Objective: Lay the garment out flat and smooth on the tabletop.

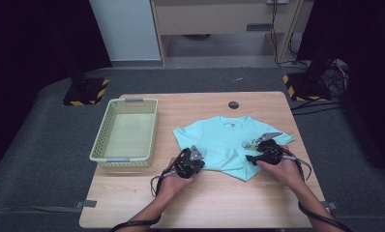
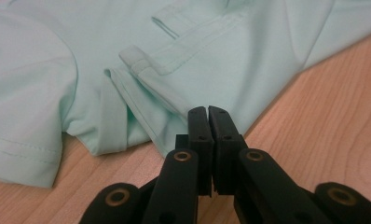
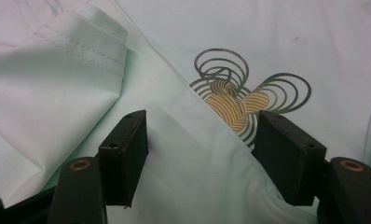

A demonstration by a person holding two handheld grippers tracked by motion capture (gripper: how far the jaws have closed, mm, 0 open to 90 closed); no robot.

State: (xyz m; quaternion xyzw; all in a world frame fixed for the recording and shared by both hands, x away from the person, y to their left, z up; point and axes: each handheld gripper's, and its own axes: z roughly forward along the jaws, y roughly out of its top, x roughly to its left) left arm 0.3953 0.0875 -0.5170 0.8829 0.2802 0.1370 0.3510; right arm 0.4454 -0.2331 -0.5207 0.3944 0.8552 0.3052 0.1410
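1. The shirt (image 1: pixel 229 145), pale mint, lies partly folded on the counter (image 1: pixel 205 203), right of the middle. A basket (image 1: pixel 125 130) stands well apart on its left. From the high view, my left gripper (image 1: pixel 189 163) sits at the shirt's near left edge, and my right gripper (image 1: pixel 267 152) rests over its right side, next to the small print (image 1: pixel 251 143).

2. In the left gripper view, my fingers (image 2: pixel 200 140) are pressed together, pad against pad. Their tips sit at the shirt's (image 2: pixel 183 60) edge, just where cloth meets bare counter (image 2: pixel 323 116). I cannot tell whether a bit of hem is caught between them. A sleeve (image 2: pixel 25 107) lies to the left, and folded hems run across the middle.

3. In the right gripper view, my fingers (image 3: pixel 127 149) are spread wide, hovering over the shirt (image 3: pixel 183 177). A folded edge runs between them from upper left to lower right. The print (image 3: pixel 242 100), grey swirls around tan ones, sits just beyond the right-hand finger, partly covered by that fold. Neither pad presses on the cloth.
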